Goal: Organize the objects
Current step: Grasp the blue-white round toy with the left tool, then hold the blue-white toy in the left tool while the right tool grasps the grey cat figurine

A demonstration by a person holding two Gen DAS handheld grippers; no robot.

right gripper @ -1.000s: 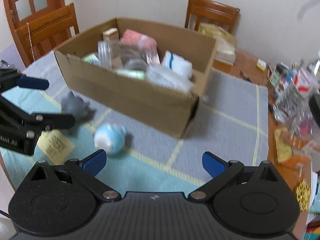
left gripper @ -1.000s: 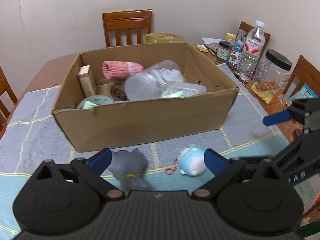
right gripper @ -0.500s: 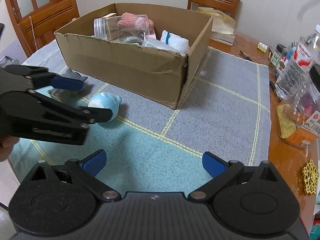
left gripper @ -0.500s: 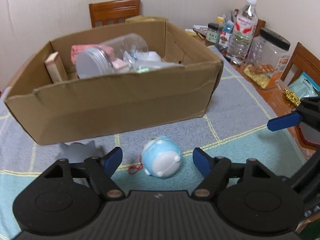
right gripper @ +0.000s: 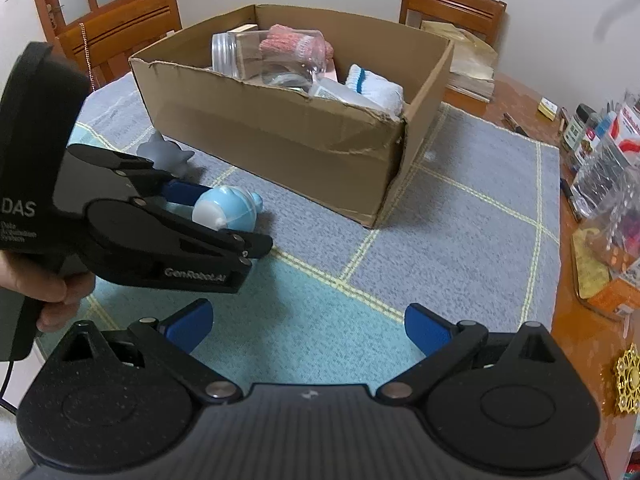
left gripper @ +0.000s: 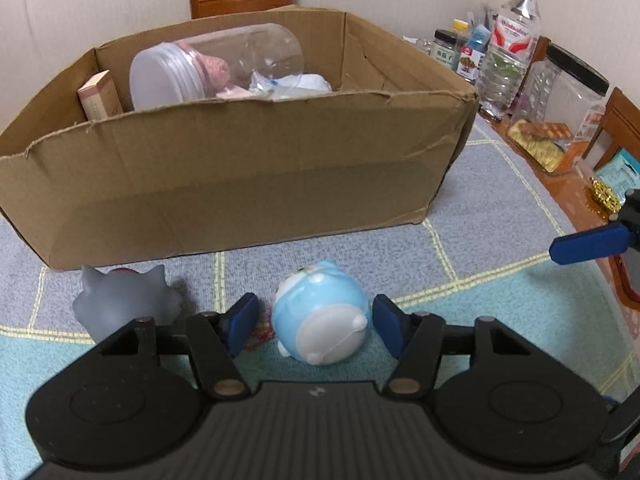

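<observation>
A round blue-and-white toy [left gripper: 320,312] lies on the checked cloth in front of the cardboard box [left gripper: 240,184]. My left gripper [left gripper: 314,322] straddles it and its jaws are closing. The right pad is almost at the toy, while a small gap with a red cord shows at the left pad. In the right wrist view the toy [right gripper: 228,208] sits between the left gripper's fingers [right gripper: 230,220]. A grey spiky toy [left gripper: 124,300] lies just to the left. My right gripper [right gripper: 308,328] hangs open over the teal cloth, holding nothing.
The box [right gripper: 272,132] holds a clear jar [left gripper: 208,68], a pink knit item, a small carton and white cloth. Bottles [left gripper: 508,52] and a black-lidded jar [left gripper: 560,108] crowd the table's right edge. Wooden chairs stand around the table, and a gold ornament [right gripper: 628,380] lies at the right.
My left gripper sank and shifted right, from over the grey toy to around the blue-and-white toy, and its jaws narrowed a lot. The right gripper stayed open and barely moved.
</observation>
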